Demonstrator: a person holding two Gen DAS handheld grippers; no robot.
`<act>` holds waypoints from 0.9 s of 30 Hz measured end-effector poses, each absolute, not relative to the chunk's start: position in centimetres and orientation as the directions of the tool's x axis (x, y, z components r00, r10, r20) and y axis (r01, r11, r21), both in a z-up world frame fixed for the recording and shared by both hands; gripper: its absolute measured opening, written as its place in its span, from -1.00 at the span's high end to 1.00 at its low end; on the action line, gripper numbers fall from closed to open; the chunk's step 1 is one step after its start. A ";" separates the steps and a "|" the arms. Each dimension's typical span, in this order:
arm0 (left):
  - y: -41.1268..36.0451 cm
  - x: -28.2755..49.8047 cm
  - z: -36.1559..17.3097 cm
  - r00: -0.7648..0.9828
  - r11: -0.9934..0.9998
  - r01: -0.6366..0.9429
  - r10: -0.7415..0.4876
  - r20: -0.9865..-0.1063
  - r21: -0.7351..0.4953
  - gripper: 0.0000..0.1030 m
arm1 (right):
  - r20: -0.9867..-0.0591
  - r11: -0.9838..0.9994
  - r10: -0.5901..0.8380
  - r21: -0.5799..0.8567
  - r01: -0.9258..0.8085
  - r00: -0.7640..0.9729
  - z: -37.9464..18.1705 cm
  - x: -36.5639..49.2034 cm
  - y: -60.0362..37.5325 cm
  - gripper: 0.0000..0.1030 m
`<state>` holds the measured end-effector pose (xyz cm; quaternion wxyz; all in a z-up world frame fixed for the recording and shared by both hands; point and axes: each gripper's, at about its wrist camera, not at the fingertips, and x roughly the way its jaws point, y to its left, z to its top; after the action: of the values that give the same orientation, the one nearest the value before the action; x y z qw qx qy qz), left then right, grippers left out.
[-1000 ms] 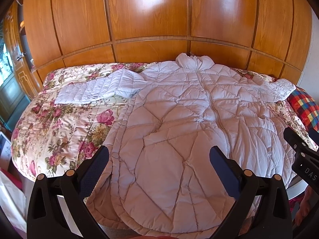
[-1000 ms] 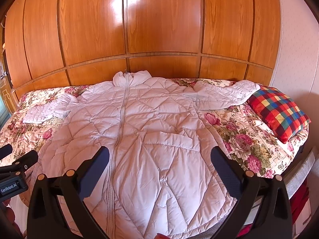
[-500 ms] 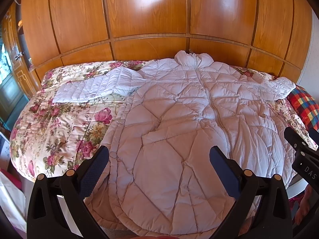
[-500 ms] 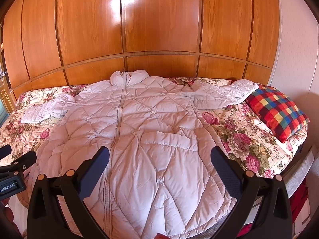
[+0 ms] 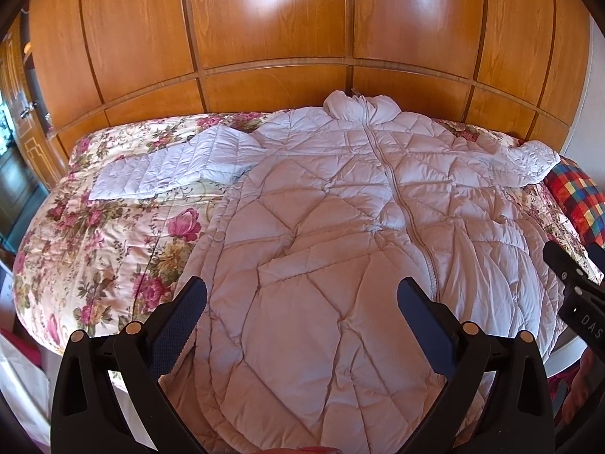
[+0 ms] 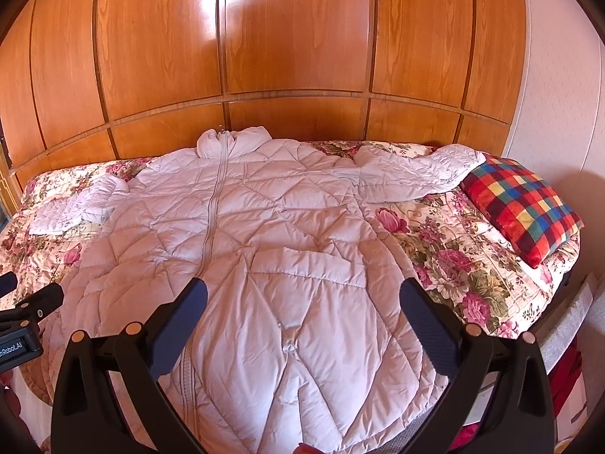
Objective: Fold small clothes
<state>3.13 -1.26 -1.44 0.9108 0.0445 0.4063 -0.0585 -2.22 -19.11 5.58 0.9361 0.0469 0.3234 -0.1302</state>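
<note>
A long pale quilted coat [image 5: 340, 234] [image 6: 272, 234] lies flat and zipped on a floral bedspread, collar toward the wooden wall, hem at the near edge. One sleeve [image 5: 170, 166] stretches out to the left and the other sleeve [image 6: 416, 178] to the right. My left gripper [image 5: 300, 302] hovers open over the coat's lower left half, holding nothing. My right gripper [image 6: 302, 302] hovers open over the lower right half, also with nothing in it. Each gripper's edge shows in the other view.
The floral bedspread [image 5: 94, 234] [image 6: 453, 265] covers the whole bed. A checked red, blue and yellow cushion [image 6: 522, 208] lies at the right end. Wooden wall panels [image 6: 295, 49] rise behind the bed. A dark cabinet [image 5: 15, 174] stands at far left.
Both grippers have drifted slightly, so the coat sits a little lower and nearer in both views. The coat itself has not moved and both grippers stay open.
</note>
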 end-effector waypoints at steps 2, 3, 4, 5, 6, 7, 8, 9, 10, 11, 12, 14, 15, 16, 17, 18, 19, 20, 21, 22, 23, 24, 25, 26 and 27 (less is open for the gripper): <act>-1.3 3.8 -1.6 0.644 0.985 0.175 -0.106 -0.757 0.011 -0.94 | -0.610 0.961 -0.215 0.009 0.278 0.763 5.6 -1.9 -19.6 -0.97; -1.3 4.1 -1.7 0.637 0.980 0.198 -0.140 -0.758 -0.014 -0.94 | -0.609 0.962 -0.206 0.019 0.274 0.766 5.6 -1.7 -20.0 -0.97; -1.1 4.5 -1.8 0.633 0.972 0.226 -0.192 -0.750 -0.058 -0.94 | -0.609 0.965 -0.190 0.031 0.262 0.770 5.5 -1.4 -20.5 -0.97; -0.9 4.7 -1.7 0.635 0.966 0.240 -0.228 -0.738 -0.092 -0.94 | -0.600 0.969 -0.167 0.044 0.241 0.783 5.4 -1.0 -21.2 -0.97; -0.7 5.0 -1.7 0.643 0.963 0.244 -0.251 -0.723 -0.117 -0.94 | -0.586 0.972 -0.162 0.046 0.232 0.794 5.3 -0.6 -21.8 -0.97; -0.4 5.4 -1.7 0.661 0.959 0.242 -0.272 -0.700 -0.145 -0.94 | -0.577 0.973 -0.160 0.045 0.227 0.801 5.1 -0.3 -22.3 -0.97; -0.2 5.9 -1.8 0.677 0.960 0.231 -0.277 -0.682 -0.160 -0.94 | -0.570 0.976 -0.142 0.057 0.211 0.810 4.8 0.2 -23.2 -0.97; 0.0 6.6 -1.8 0.686 0.963 0.213 -0.270 -0.676 -0.168 -0.94 | -0.573 0.976 -0.137 0.063 0.210 0.808 4.5 0.8 -24.1 -0.97; 0.1 7.1 -1.9 0.688 0.964 0.203 -0.265 -0.676 -0.172 -0.94 | -0.596 0.972 -0.150 0.057 0.227 0.789 3.8 1.7 -25.4 -0.97; 0.2 8.4 -2.3 0.682 0.964 0.194 -0.265 -0.682 -0.180 -0.94 | -0.616 0.970 -0.151 0.057 0.235 0.773 3.4 2.3 -26.4 -0.97; 0.2 9.2 -2.5 0.675 0.965 0.189 -0.263 -0.690 -0.183 -0.94 | -0.637 0.969 -0.144 0.064 0.239 0.757 2.8 3.0 -27.6 -0.97; 0.3 11.5 -3.3 0.672 0.971 0.164 -0.237 -0.702 -0.171 -0.94 | -0.671 0.962 -0.111 0.114 0.250 0.733 1.5 4.6 -30.9 -0.97; 0.3 12.5 -3.9 0.673 0.977 0.148 -0.215 -0.708 -0.156 -0.94 | -0.684 0.953 -0.104 0.139 0.269 0.722 0.9 5.3 -32.5 -0.96; 0.2 14.2 -4.7 0.676 0.982 0.132 -0.189 -0.712 -0.136 -0.94 | -0.693 0.942 -0.104 0.161 0.294 0.714 0.3 5.9 -34.2 -0.96; 0.3 15.0 -5.2 0.677 0.985 0.121 -0.172 -0.716 -0.122 -0.94 | -0.698 0.927 -0.099 0.194 0.320 0.709 -0.5 6.9 -36.6 -0.96; 0.3 16.5 -6.0 0.668 0.989 0.104 -0.148 -0.729 -0.105 -0.94 | -0.700 0.917 -0.101 0.210 0.339 0.707 -1.0 7.6 -38.4 -0.96; 0.5 17.2 -6.6 0.664 0.990 0.097 -0.142 -0.734 -0.104 -0.94 | -0.702 0.906 -0.118 0.213 0.366 0.702 -1.5 8.3 -40.1 -0.96; 0.6 18.4 -7.3 0.663 0.991 0.082 -0.133 -0.737 -0.105 -0.94 | -0.715 0.886 -0.133 0.224 0.405 0.686 -2.3 9.4 -42.6 -0.96; 0.9 19.1 -7.8 0.664 0.993 0.063 -0.118 -0.738 -0.102 -0.94 | -0.726 0.867 -0.133 0.245 0.435 0.675 -2.8 10.3 -44.5 -0.96; 1.0 19.6 -8.1 0.670 0.993 0.051 -0.111 -0.734 -0.104 -0.94 | -0.729 0.837 -0.122 0.289 0.465 0.673 -3.5 11.2 -47.1 -0.96; 1.0 20.2 -8.4 0.682 0.993 0.048 -0.111 -0.723 -0.107 -0.94 | -0.730 0.815 -0.114 0.319 0.484 0.674 -3.9 11.8 -48.8 -0.96; 0.9 20.6 -8.7 0.683 0.993 0.050 -0.111 -0.722 -0.105 -0.94 | -0.735 0.784 -0.112 0.348 0.514 0.669 -4.4 12.6 -50.9 -0.94; 0.9 21.2 -9.2 0.677 0.993 0.056 -0.116 -0.727 -0.105 -0.94 | -0.738 0.754 -0.113 0.373 0.541 0.665 -4.7 13.1 -52.5 -0.94; 0.7 21.4 -9.5 0.672 0.992 0.059 -0.119 -0.731 -0.108 -0.94 | -0.737 0.703 -0.106 0.419 0.575 0.667 -5.2 13.8 -54.9 -0.92; 0.7 21.7 -10.0 0.661 0.991 0.064 -0.130 -0.739 -0.117 -0.94 | -0.731 0.658 -0.099 0.461 0.595 0.676 -5.5 14.2 -56.7 -0.87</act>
<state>21.69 0.66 -10.03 0.9104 -0.0405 0.4083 -0.0532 14.21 -56.73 -5.51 0.8422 0.3584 0.3461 -0.2061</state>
